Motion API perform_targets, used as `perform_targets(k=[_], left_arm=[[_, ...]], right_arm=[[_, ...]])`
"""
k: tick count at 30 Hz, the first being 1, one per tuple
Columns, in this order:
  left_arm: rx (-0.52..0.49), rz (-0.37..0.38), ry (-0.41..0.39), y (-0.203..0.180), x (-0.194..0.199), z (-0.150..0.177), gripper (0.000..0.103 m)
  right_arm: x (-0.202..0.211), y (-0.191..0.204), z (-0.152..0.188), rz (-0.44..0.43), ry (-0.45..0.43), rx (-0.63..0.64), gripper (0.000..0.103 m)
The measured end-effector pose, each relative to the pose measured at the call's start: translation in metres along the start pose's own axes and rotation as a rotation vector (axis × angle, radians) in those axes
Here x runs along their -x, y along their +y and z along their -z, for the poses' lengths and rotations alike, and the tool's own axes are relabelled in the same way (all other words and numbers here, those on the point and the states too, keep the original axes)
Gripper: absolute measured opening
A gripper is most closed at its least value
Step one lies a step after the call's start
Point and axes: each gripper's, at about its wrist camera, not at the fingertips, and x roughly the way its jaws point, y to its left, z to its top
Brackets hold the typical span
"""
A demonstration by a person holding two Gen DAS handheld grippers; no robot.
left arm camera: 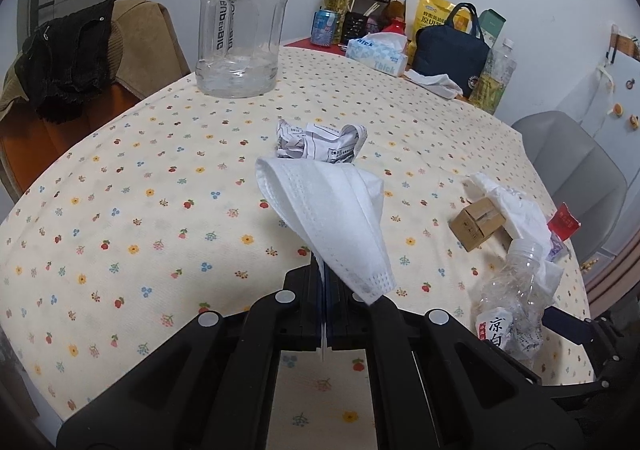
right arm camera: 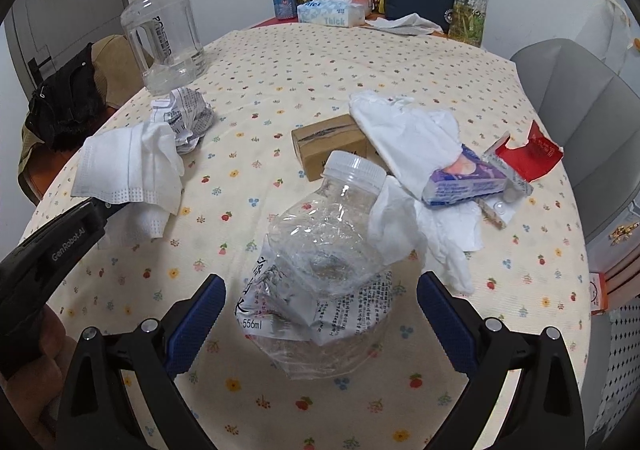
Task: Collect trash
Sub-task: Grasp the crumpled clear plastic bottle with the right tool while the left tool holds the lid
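My left gripper [left arm camera: 326,290] is shut on a white face mask [left arm camera: 332,210] and holds it above the flowered tablecloth [left arm camera: 140,210]. The mask also shows in the right wrist view [right arm camera: 128,166], with the left gripper [right arm camera: 100,210] below it. A crumpled printed paper [left arm camera: 320,142] lies behind the mask. My right gripper [right arm camera: 320,306] is open, its blue pads either side of a crushed clear plastic bottle [right arm camera: 324,262] lying on the table. White tissues [right arm camera: 404,130], a small cardboard box [right arm camera: 324,142], a purple tissue pack [right arm camera: 464,178] and a red wrapper [right arm camera: 528,154] lie beyond the bottle.
A large clear water jug [left arm camera: 240,22] stands at the far left. A tissue box [left arm camera: 376,54], a dark blue bag [left arm camera: 448,50], bottles and snack packets crowd the back. A grey chair [right arm camera: 580,122] stands at the right, a chair with clothes [left arm camera: 72,62] at the left.
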Motion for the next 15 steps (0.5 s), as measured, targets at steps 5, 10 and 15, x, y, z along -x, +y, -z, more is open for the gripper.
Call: perform_targets(k=[5,10,15], left_arm=[[-0.002,-0.001,0.001,-0.001,0.000,0.000,0.002],[-0.002,0.005,-0.001,-0.003,0.002,0.000,0.002],[-0.012,0.011,-0.015,-0.009,0.011,0.000,0.002]], right_arm=[[-0.004,-0.002,0.003,-0.015,0.020,-0.003,0.077],[0.005,-0.006,0.003,-0.041,0.007,-0.023,0.077],[0.022,-0.005,0.003,-0.055,-0.024,-0.017,0.077]])
